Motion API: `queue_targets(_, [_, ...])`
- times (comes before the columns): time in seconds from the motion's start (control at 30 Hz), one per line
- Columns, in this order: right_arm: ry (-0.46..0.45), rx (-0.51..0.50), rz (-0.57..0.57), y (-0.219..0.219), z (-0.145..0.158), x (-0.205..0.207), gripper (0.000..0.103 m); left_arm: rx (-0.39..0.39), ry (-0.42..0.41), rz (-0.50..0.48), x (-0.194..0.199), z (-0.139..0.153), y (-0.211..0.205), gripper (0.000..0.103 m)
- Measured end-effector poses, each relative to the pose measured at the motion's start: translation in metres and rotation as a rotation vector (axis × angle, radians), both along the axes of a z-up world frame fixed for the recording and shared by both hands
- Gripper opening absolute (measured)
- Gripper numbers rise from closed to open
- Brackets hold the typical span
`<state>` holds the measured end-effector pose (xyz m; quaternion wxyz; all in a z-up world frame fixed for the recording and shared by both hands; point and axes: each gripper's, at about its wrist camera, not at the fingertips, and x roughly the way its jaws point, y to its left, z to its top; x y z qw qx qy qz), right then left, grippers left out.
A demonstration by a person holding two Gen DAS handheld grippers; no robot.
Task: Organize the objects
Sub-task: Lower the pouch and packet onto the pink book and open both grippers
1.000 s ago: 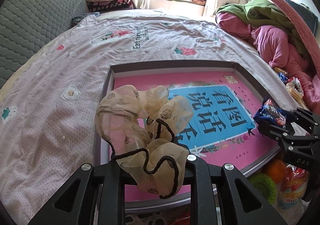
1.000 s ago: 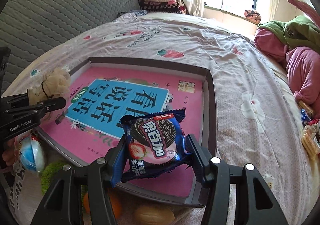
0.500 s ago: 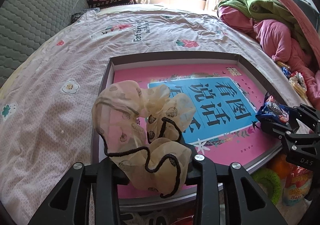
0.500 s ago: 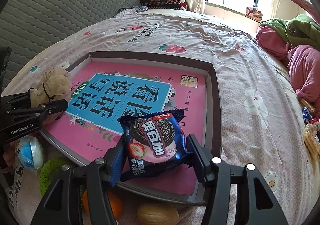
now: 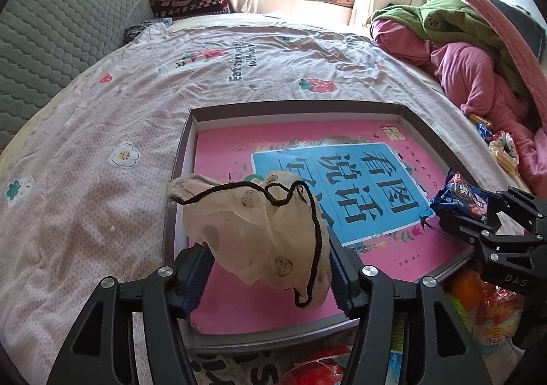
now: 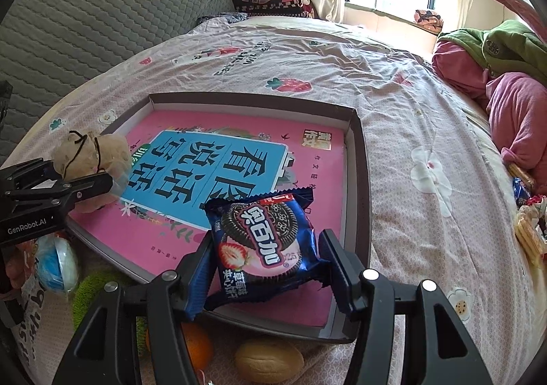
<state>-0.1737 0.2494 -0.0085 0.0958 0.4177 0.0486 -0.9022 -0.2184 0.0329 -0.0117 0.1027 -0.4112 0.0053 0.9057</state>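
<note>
Here, in the left wrist view, the left gripper [image 5: 270,274] has just been spreading its jaws and now stands wide, with the beige scrunchie [image 5: 259,227] between them. The sheer fabric with its black cord edge bulges over the near left corner of the shallow grey tray [image 5: 186,152]; whether the pads press on it I cannot tell, though it looks slack rather than pinched. The tray lies on the flowered bedsheet [image 5: 102,111] and bears a pink book [image 5: 307,152] with a blue title panel. At the right edge the right gripper [image 5: 458,214] reaches in from the side with a blue packet in it. Just below the tray's near rim sit an orange [image 5: 461,286] and a green scrubber [image 5: 454,309].

In the right wrist view, the right gripper [image 6: 266,265] stands about half open, and both pads press the sides of the cookie packet [image 6: 263,238], a blue wrapper printed with a dark sandwich biscuit and a strawberry, held above the tray's near right corner. The left gripper [image 6: 85,180] shows at the left edge from the side, the scrunchie puffed above its finger. Only this view shows a walnut [image 6: 268,362] on the sheet below the tray and a blue-and-white ball [image 6: 56,263] under the left gripper.
</note>
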Motion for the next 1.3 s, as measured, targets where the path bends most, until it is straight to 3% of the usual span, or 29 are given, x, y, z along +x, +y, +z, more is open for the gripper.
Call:
queue_targets(0.63, [0.055,-0.002,-0.002,-0.001,0.013,0.007,0.063,0.011,0.022,0.014,0.009,0.013,-0.001,0.066])
queue_targets(1.3, [0.134,-0.069,0.007,0.005,0.046,0.027,0.064,0.010,0.092,0.033,0.056,0.036,0.005,0.066])
